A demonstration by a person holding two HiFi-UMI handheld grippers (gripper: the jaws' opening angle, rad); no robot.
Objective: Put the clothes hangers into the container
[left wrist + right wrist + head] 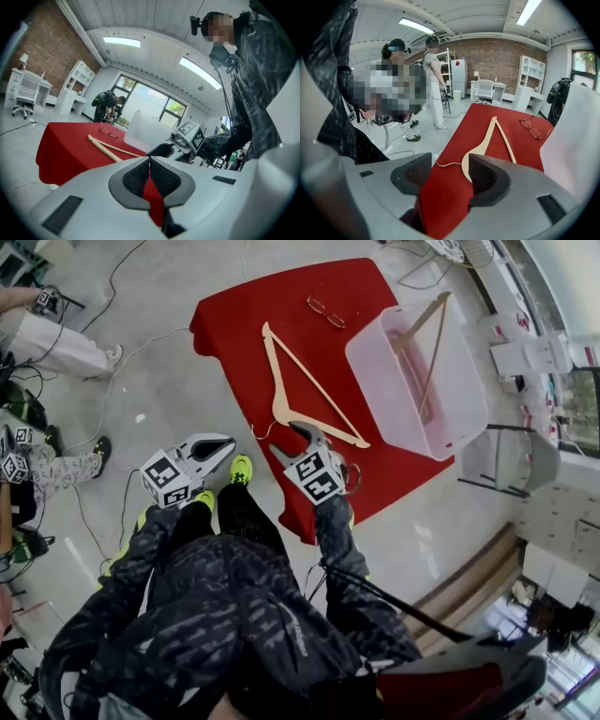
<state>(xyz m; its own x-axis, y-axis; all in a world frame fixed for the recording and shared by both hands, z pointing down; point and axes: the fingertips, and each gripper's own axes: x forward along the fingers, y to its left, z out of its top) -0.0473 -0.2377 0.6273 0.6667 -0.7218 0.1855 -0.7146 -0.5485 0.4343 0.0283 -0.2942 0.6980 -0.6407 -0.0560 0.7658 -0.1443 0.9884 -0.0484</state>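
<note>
a wooden clothes hanger (302, 382) is lying flat on the red-draped table (234, 324), its wire hook pointing toward the near edge and one arm reaching toward the far edge. the clear plastic container (372, 360) is sitting along the table's right edge, just beside the hanger's other arm, and a second wooden hanger (427, 343) is leaning tilted inside it. a pair of eyeglasses (325, 311) is resting near the far edge. the right gripper (305, 435) is pointing down over the hanger's neck by the near edge; in the right gripper view its jaws are standing spread, gripping nothing, with the hook and red cloth showing in the gap. the left gripper (228, 446) is hanging off the table's near left side over the floor, its jaws pressed together and empty
</note>
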